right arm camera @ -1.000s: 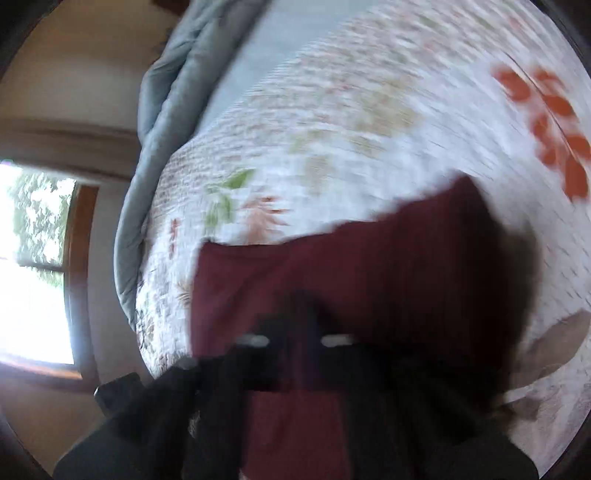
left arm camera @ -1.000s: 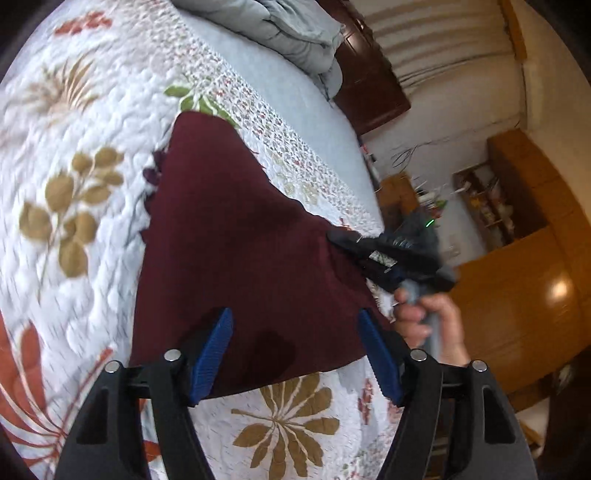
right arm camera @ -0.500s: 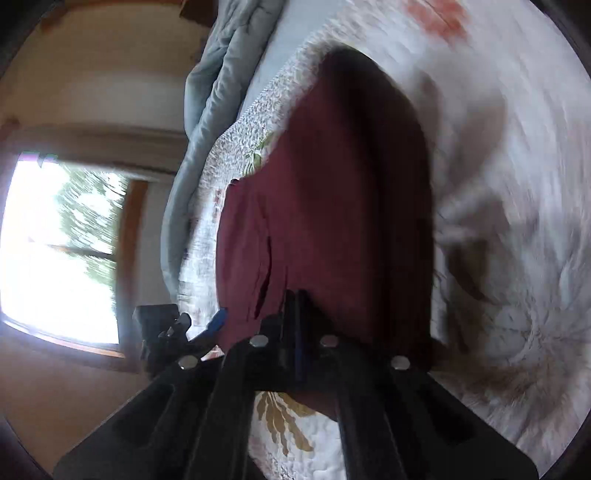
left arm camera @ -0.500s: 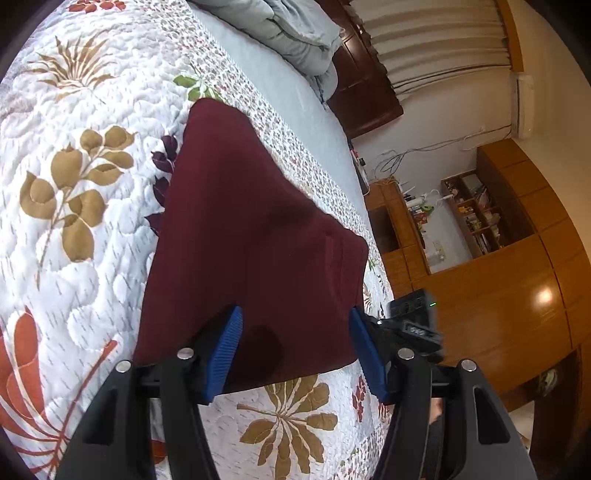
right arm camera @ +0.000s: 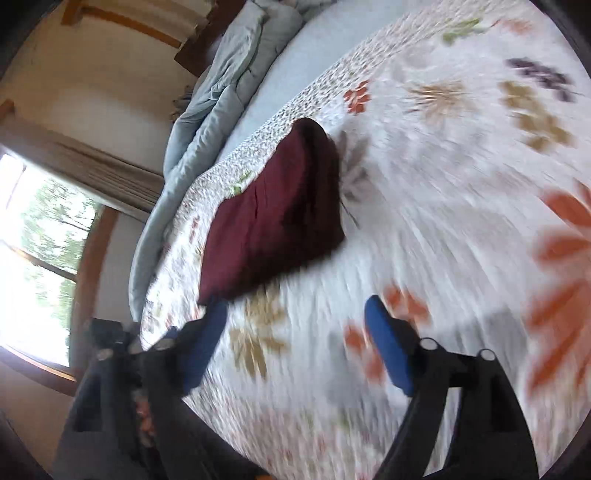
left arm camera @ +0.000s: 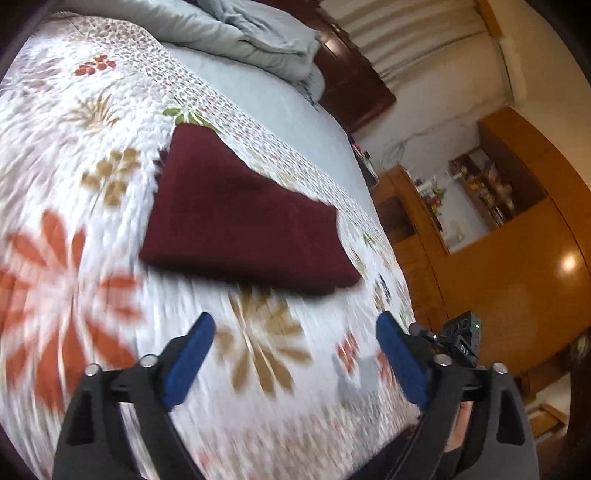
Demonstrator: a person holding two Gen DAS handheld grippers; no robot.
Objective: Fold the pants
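The dark maroon pants [left arm camera: 236, 218] lie folded into a compact block on the floral quilt [left arm camera: 74, 258]. They also show in the right wrist view [right arm camera: 273, 218], at centre left. My left gripper [left arm camera: 295, 332] is open and empty, held back from the pants' near edge. My right gripper [right arm camera: 295, 325] is open and empty, also back from the pants. The right gripper's body [left arm camera: 461, 339] shows at the lower right of the left wrist view. Both views are motion-blurred.
A rumpled grey-blue duvet [left arm camera: 255, 33] lies at the head of the bed, also seen in the right wrist view [right arm camera: 207, 107]. Wooden cabinets [left arm camera: 498, 229] stand beyond the bed's right side. A window [right arm camera: 33, 258] is on the other side.
My right gripper let go of the pants and opened. Both grippers pulled back from the folded pants, which now lie flat and farther away in both views.
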